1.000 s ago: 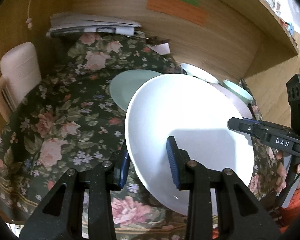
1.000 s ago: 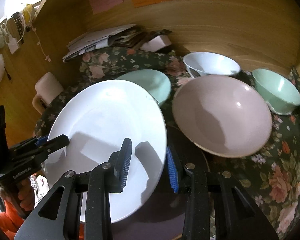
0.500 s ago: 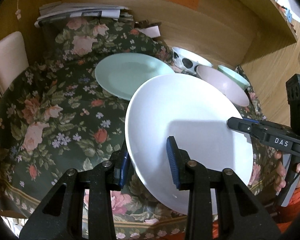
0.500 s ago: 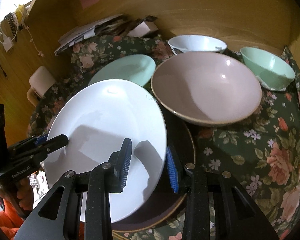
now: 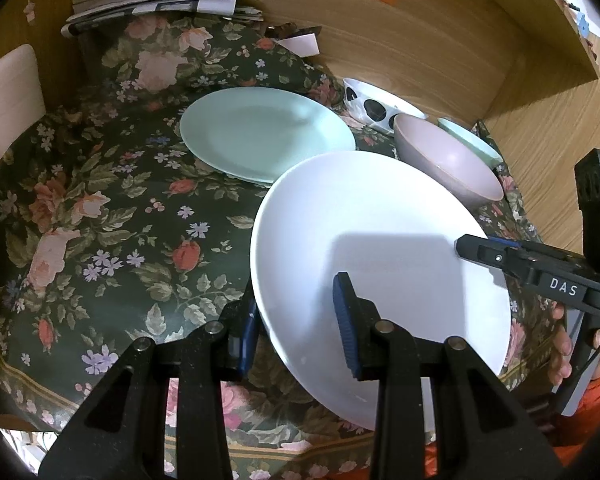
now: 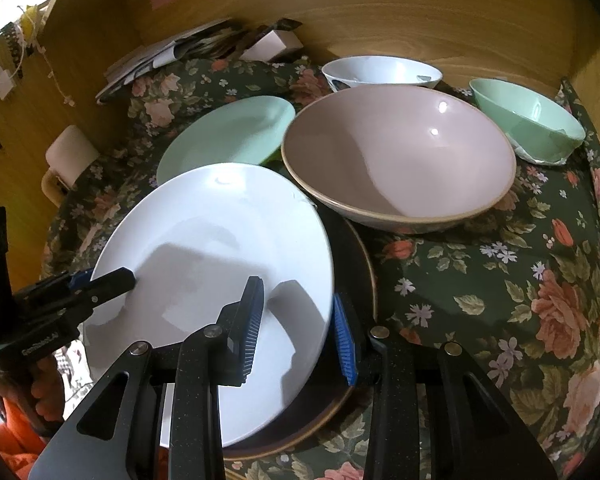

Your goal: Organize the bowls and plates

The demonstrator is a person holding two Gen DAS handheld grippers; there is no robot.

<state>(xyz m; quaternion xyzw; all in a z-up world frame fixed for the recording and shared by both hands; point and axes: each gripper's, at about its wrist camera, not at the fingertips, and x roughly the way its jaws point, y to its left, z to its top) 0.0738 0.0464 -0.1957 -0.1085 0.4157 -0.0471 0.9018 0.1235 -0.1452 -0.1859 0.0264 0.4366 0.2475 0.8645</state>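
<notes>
From the left wrist, the round glossy white plate [image 5: 380, 248] is seen gripped at its near-left rim by the left gripper [image 5: 296, 320], fingers closed on the edge; it is held tilted above the floral-clothed worktop [image 5: 112, 216].

From the right wrist, the right gripper [image 6: 298, 326] is clamped on the opposite rim, above a dark brown-rimmed plate [image 6: 360, 280]. Stacking is judged underway; an even, level lowering is called for, both grippers angled downward.
</notes>
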